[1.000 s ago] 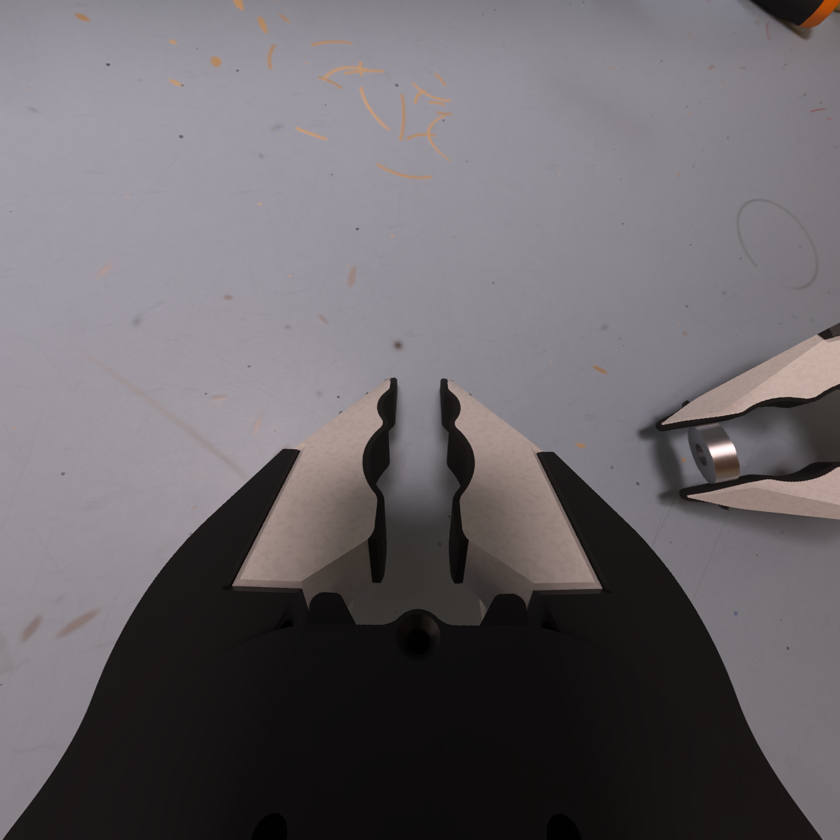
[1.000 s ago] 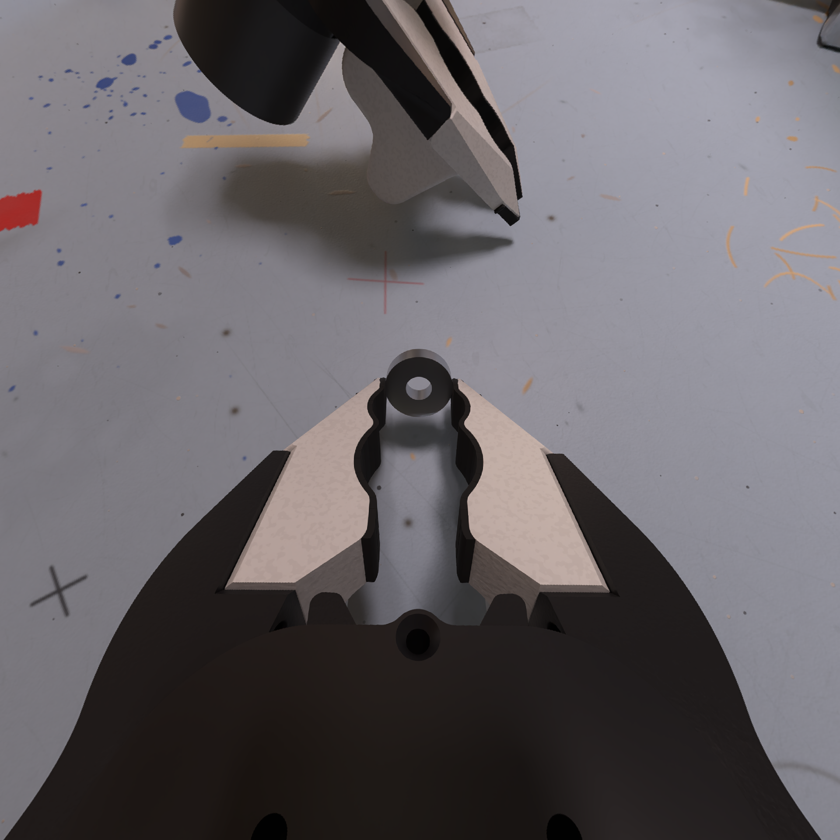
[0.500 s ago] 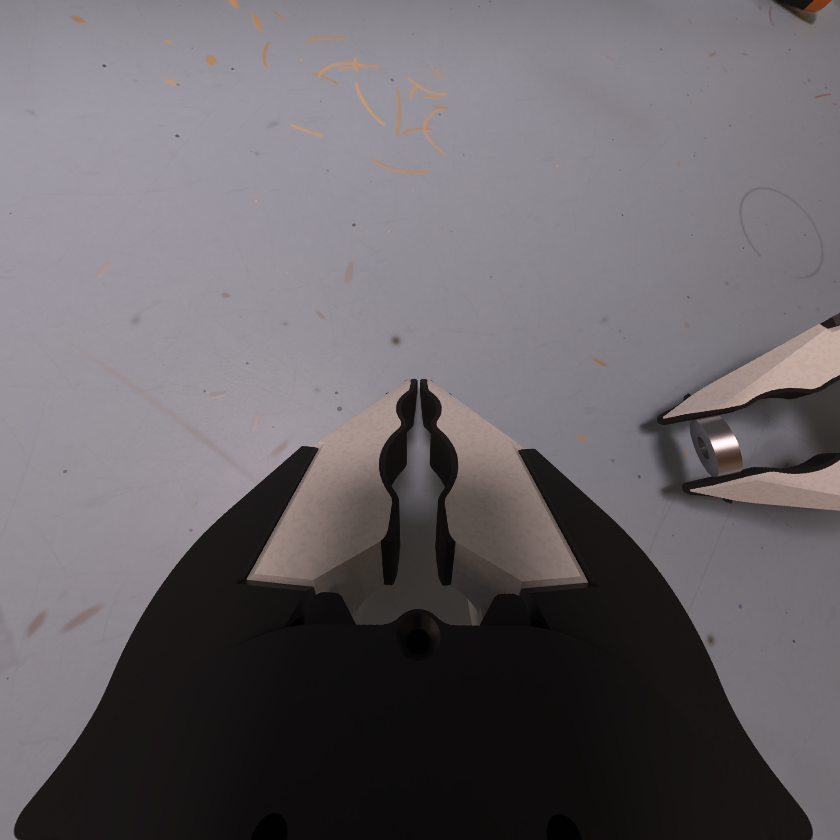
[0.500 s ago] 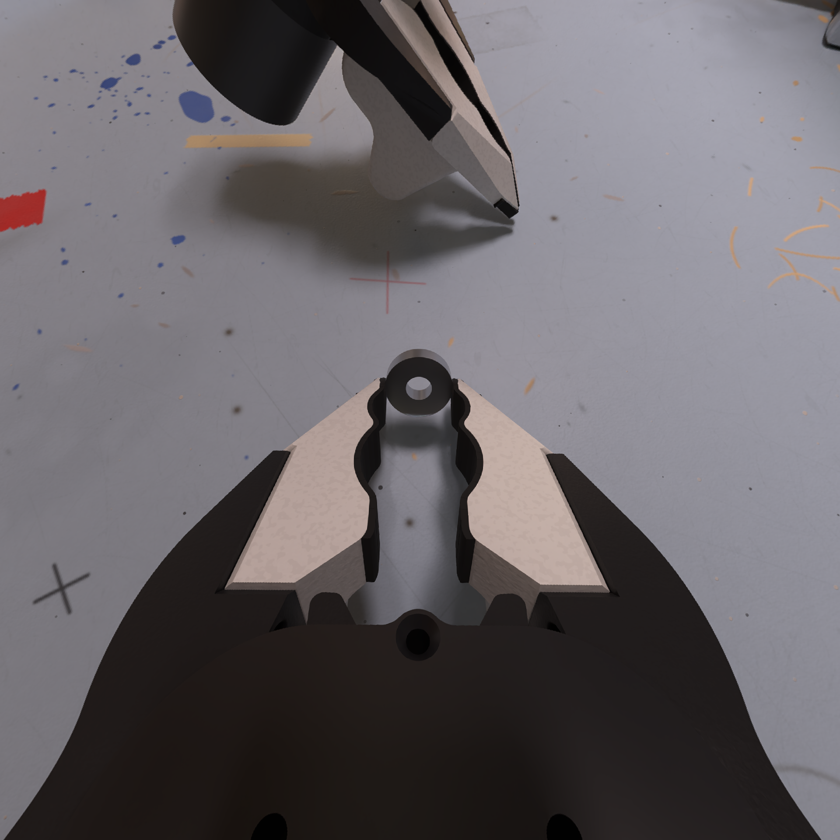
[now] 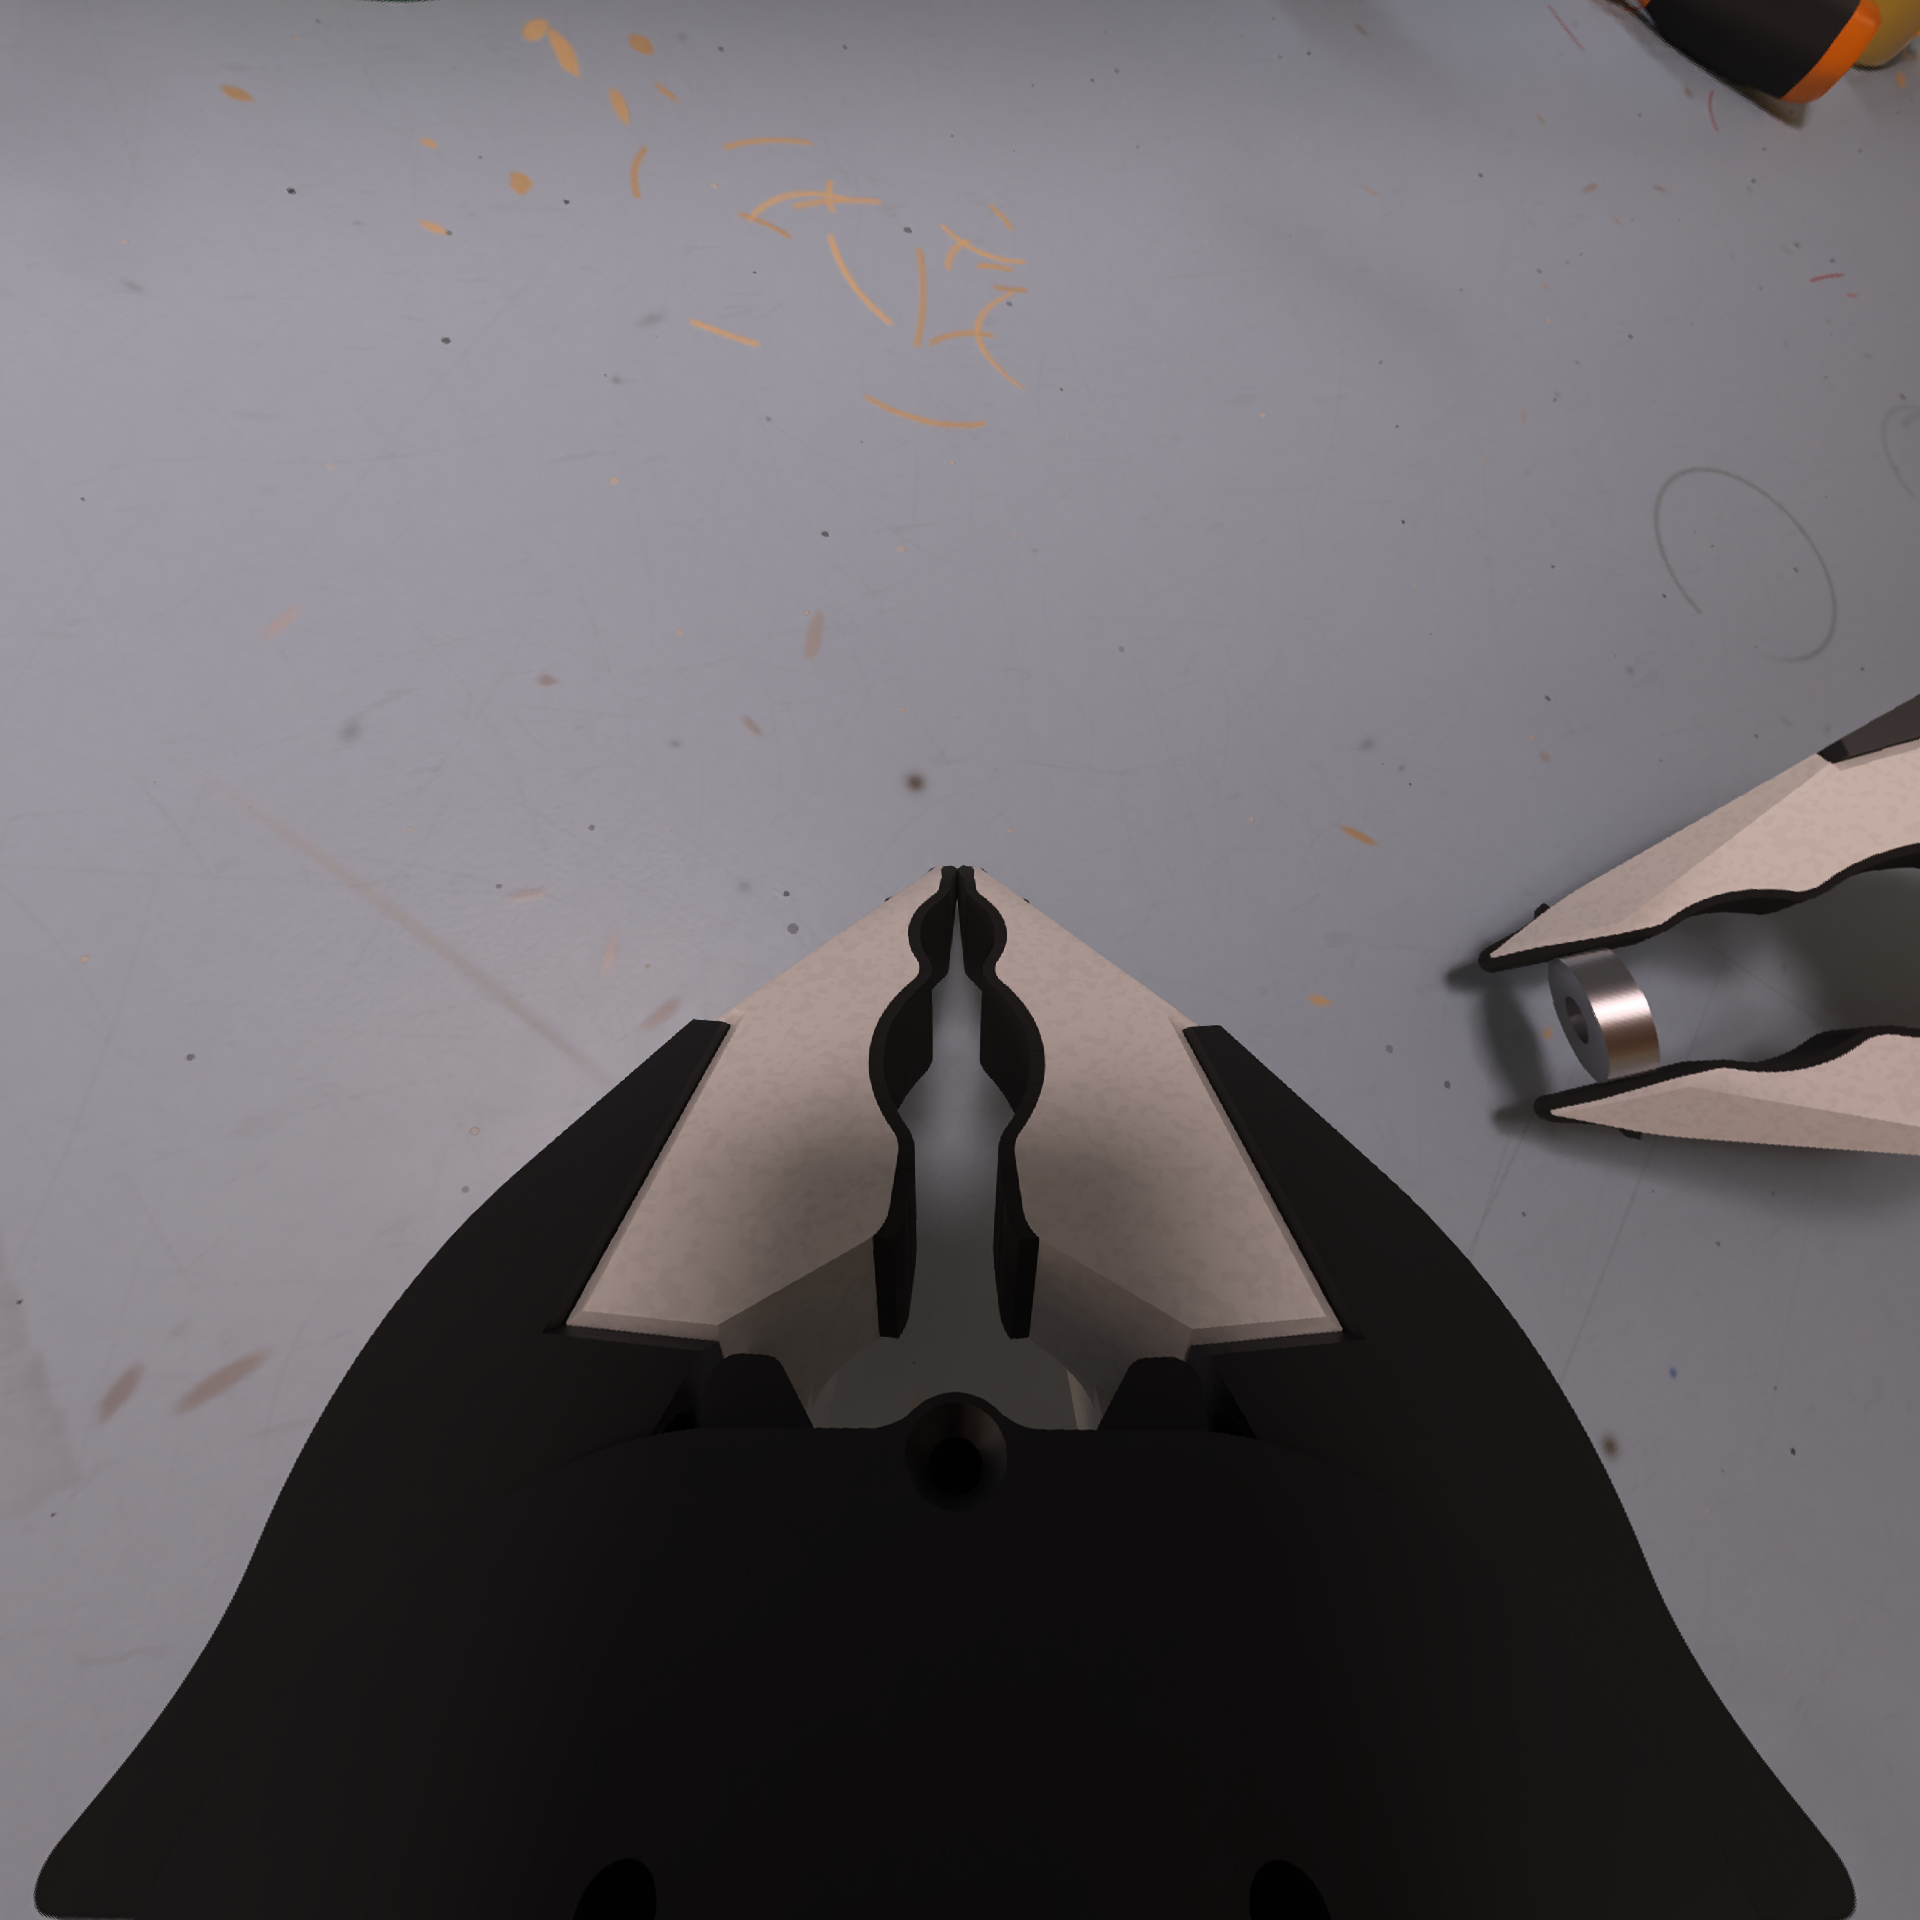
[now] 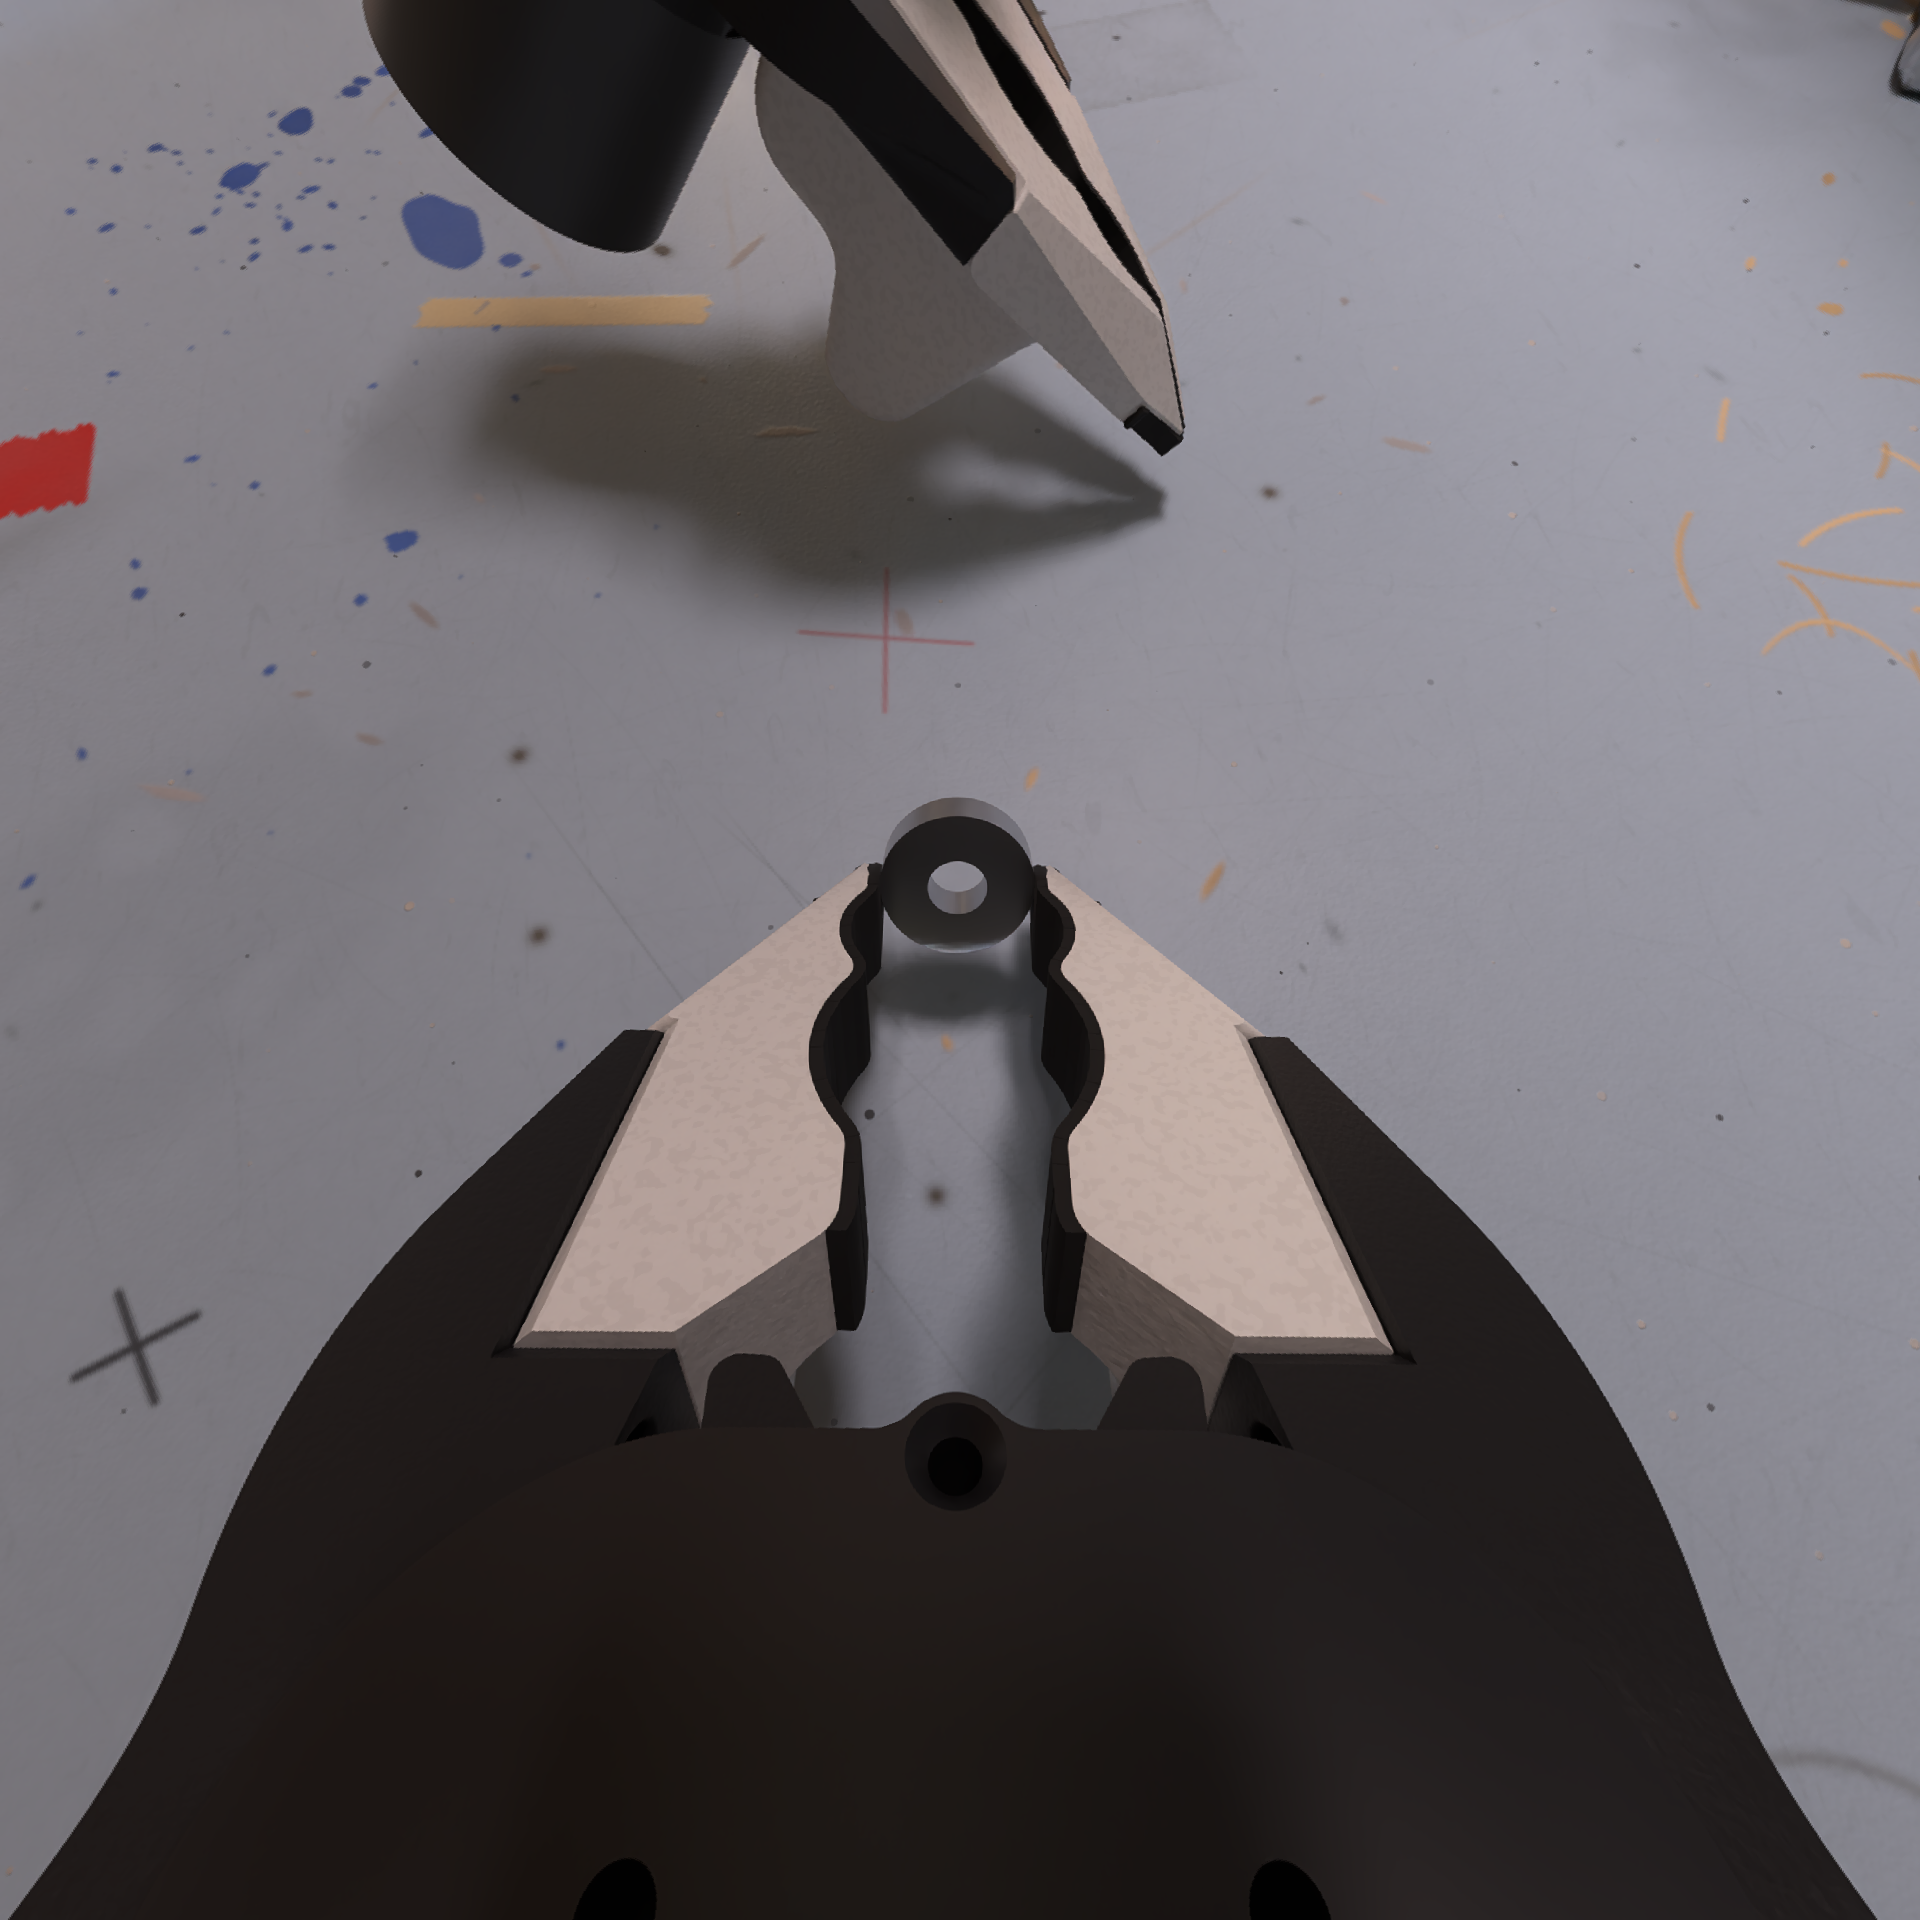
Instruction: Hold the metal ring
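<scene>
Between my right tongs [image 6: 954, 883], above the worktop [image 6: 1455, 831], I pinch the metal ring [image 6: 956, 885] across its rim, judging it stiff, smooth, slippery; my left tongs [image 5: 956, 878] sit pressed together, empty.

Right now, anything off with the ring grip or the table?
Grip is marginal: the metal ring sits on edge at the very fingertips of the right gripper, part of it poking past the tips. The left gripper is shut on nothing. The table bears only paint flecks and shavings; nothing spilled or damaged.
</scene>
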Motion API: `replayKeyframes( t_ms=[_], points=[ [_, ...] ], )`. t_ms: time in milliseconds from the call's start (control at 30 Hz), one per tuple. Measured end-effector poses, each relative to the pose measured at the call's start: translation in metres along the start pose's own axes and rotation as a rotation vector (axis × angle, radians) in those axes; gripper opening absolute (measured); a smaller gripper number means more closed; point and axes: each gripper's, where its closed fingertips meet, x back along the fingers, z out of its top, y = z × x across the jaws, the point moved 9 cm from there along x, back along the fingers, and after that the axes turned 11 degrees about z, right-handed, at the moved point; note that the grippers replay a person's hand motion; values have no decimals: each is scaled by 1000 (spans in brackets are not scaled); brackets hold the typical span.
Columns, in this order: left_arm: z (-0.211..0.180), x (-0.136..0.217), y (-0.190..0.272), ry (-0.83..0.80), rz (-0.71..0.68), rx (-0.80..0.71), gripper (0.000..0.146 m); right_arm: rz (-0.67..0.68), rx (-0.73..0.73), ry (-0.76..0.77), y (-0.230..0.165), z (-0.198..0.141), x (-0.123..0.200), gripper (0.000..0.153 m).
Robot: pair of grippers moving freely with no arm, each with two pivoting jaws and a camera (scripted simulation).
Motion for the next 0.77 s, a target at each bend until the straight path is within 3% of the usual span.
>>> replayKeyframes(
  t_ms=[300,467,567,767],
  points=[
    [2,7,5,30,-82,-58,5,1,1,-4,0,0,-1,28],
    [0,1,11,-40,-91,-108,16,-1,4,-2,0,0,-1,28],
    [-1,-2,14,-70,-87,-125,14,-2,3,1,0,0,0,28],
    [6,2,11,16,-119,4,7,-8,5,11,0,0,1,28]
  ],
)
